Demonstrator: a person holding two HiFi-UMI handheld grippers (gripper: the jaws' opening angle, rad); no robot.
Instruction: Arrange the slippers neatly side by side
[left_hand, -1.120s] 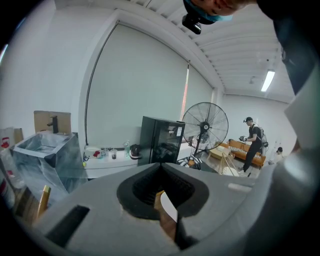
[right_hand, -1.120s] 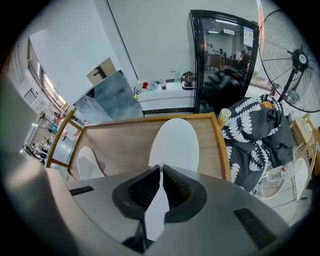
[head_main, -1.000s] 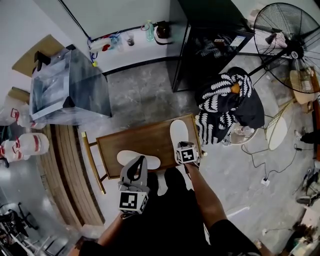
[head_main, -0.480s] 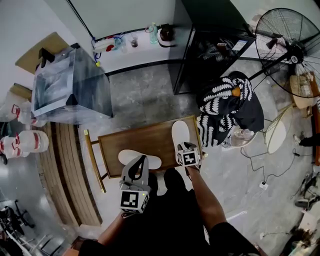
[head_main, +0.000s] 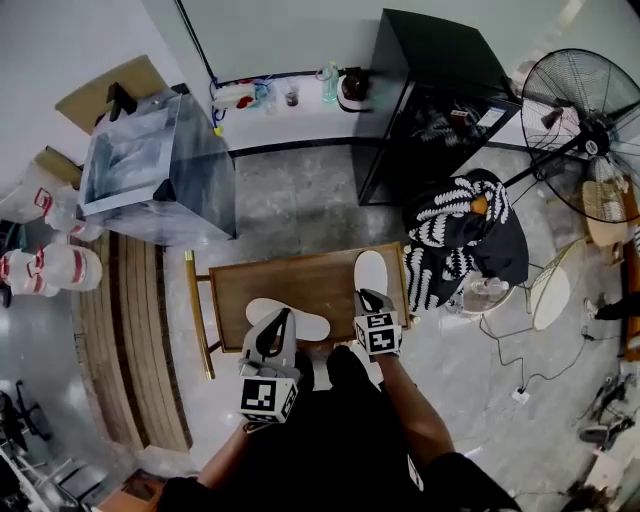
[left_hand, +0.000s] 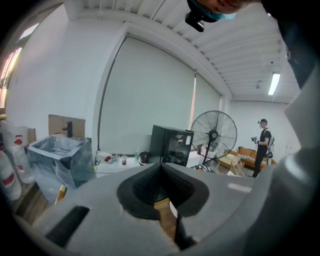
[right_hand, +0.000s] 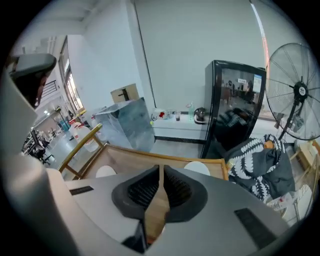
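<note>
Two white slippers lie on a wooden table (head_main: 300, 278). The left slipper (head_main: 262, 312) lies crosswise near the front edge. The right slipper (head_main: 372, 270) points away from me at the table's right end. My left gripper (head_main: 284, 316) hovers over the left slipper, jaws shut and holding nothing. My right gripper (head_main: 368, 297) hangs above the heel of the right slipper, clear of it. Its jaws have just been closing and now leave a thin slit with nothing between them. In the right gripper view both slippers (right_hand: 106, 171) (right_hand: 198, 168) peek out beyond the right gripper (right_hand: 160, 170).
A chair draped in black-and-white striped cloth (head_main: 455, 225) stands right of the table. Behind are a black cabinet (head_main: 440, 90), a standing fan (head_main: 590, 110) and a plastic-wrapped grey box (head_main: 155, 170). A person (left_hand: 261, 145) stands far off in the left gripper view.
The right gripper has lifted off the right slipper's heel and drawn back toward me; the slipper stays on the table. The left gripper has shifted slightly over the left slipper.
</note>
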